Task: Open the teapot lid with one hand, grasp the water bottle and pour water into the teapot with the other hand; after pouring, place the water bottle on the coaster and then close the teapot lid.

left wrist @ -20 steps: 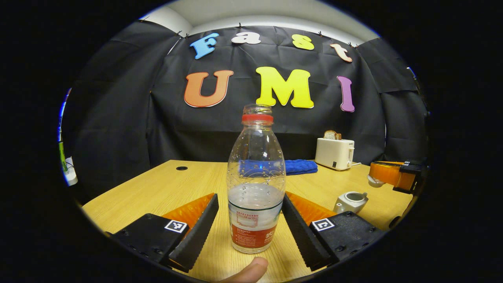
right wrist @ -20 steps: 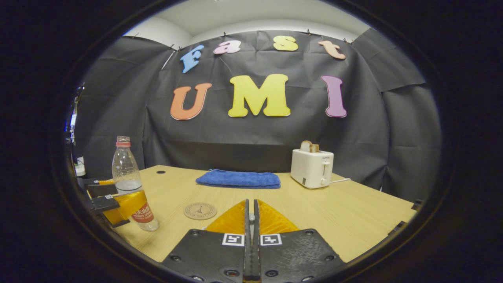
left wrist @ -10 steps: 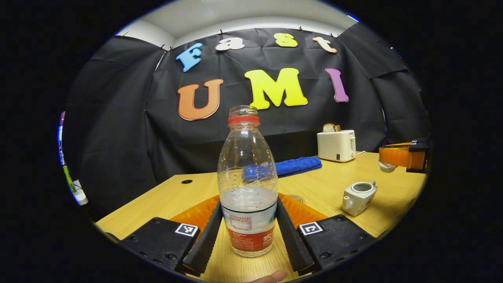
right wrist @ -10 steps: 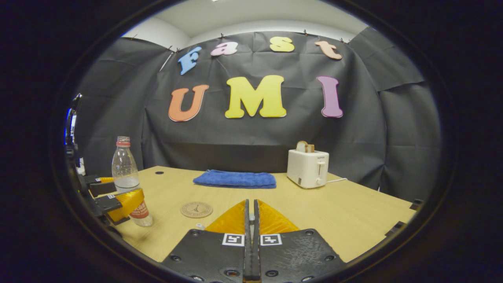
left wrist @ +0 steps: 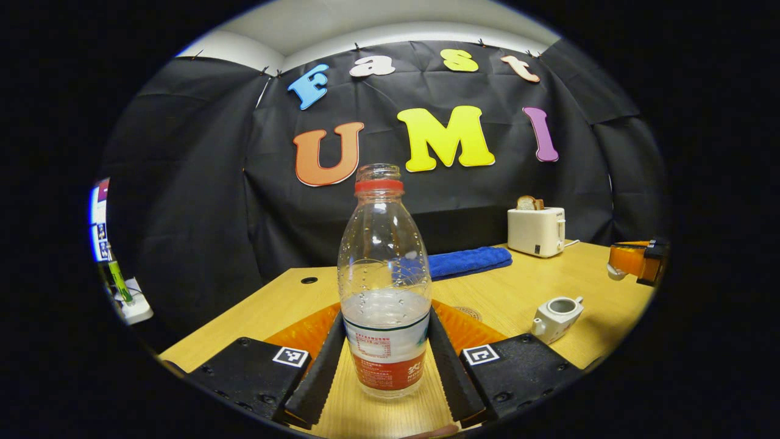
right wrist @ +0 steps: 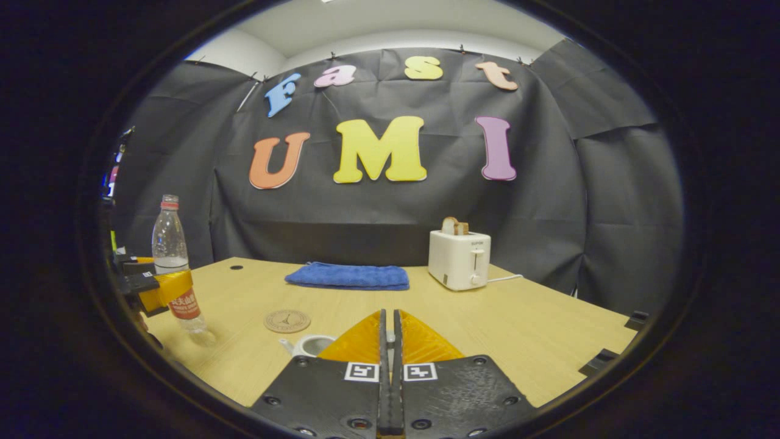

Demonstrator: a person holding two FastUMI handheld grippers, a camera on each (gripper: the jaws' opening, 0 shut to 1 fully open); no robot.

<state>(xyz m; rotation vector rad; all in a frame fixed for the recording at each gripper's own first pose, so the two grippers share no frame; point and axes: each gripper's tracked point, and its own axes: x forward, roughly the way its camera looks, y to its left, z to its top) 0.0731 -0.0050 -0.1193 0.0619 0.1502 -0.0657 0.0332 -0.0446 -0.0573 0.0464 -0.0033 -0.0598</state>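
Between the left gripper fingers, left gripper view: clear uncapped half-full plastic water bottle, clamped low at its label; white lidless ceramic teapot right of bottle; top-heavy tilt risks spillage. Right gripper view: right gripper pressed closed, contents not discernible; teapot just left; round cork coaster beyond.

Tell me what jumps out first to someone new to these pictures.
The bottle stands front and centre, half full, capless, clamped low down by the left gripper. To its right the small white teapot sits open on the table. Farther back are a blue towel and a toaster holding bread.
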